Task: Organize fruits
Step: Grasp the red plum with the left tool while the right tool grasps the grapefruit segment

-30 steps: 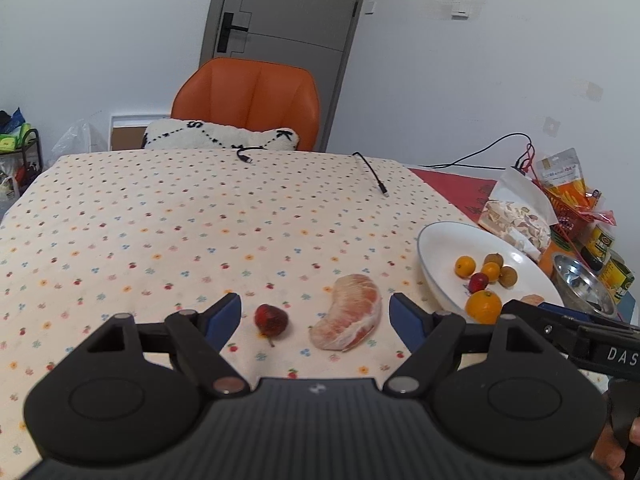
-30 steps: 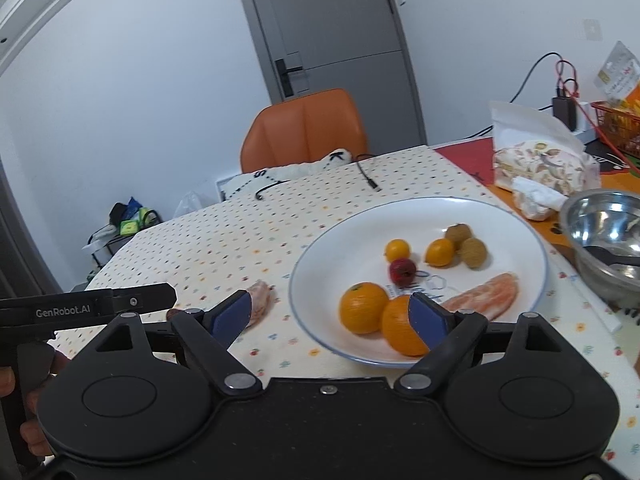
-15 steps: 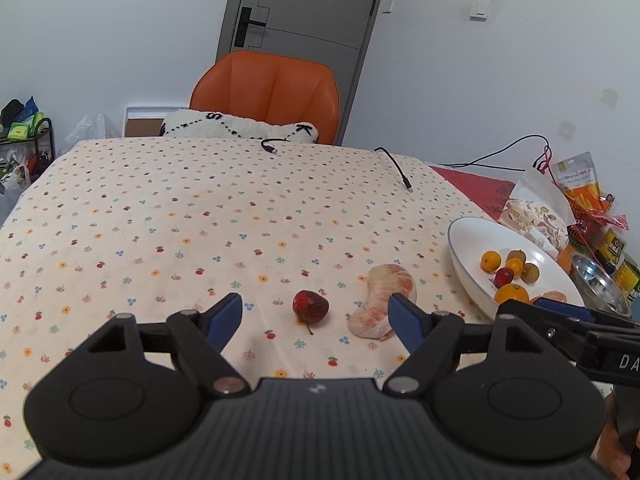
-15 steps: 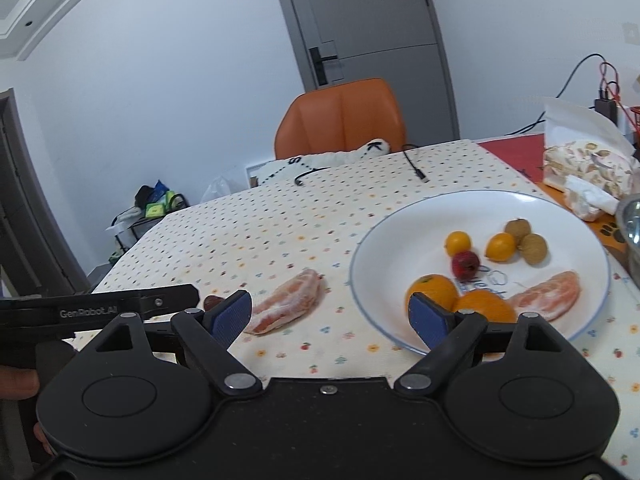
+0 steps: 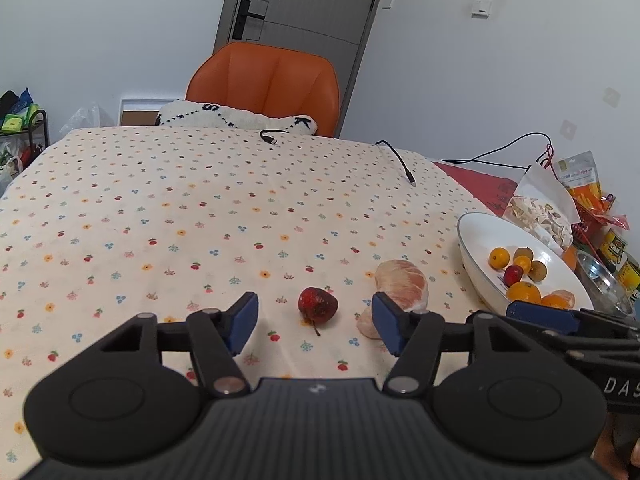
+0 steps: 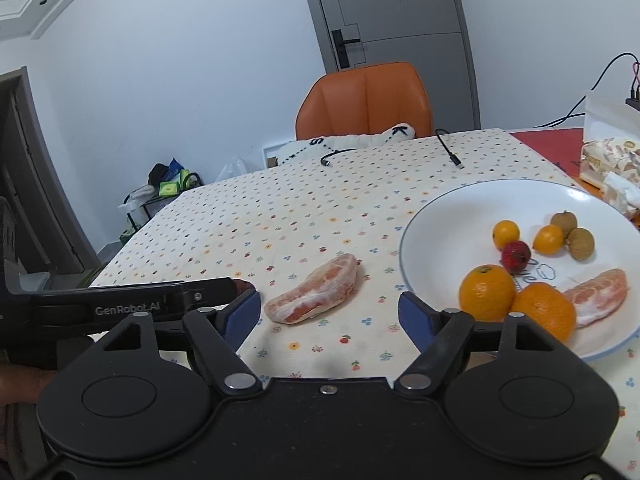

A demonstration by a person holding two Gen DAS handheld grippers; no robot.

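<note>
The left gripper (image 5: 314, 318) has just been closing around the red fruit (image 5: 317, 305) but isn't touching it. The right gripper (image 6: 330, 312) has just been closing too, around the pomelo piece (image 6: 314, 289), untouched beside the plate (image 6: 448, 208).

Floral tablecloth (image 5: 200, 200) bare beyond small red fruit (image 5: 317, 305); peeled pomelo segment (image 5: 402, 286) right beside; white plate (image 5: 472, 240) further right.

left wrist: low over the worktop's (image 5: 200, 200) near edge, faces the far edge and orange chair (image 5: 264, 84), plate (image 5: 472, 236) at right | right wrist: same low, near stance, angled toward the far-left corner, plate (image 6: 440, 208) close at right | shared: pomelo segment (image 5: 400, 284) (image 6: 316, 288), plate, chair, door (image 6: 396, 12)
</note>
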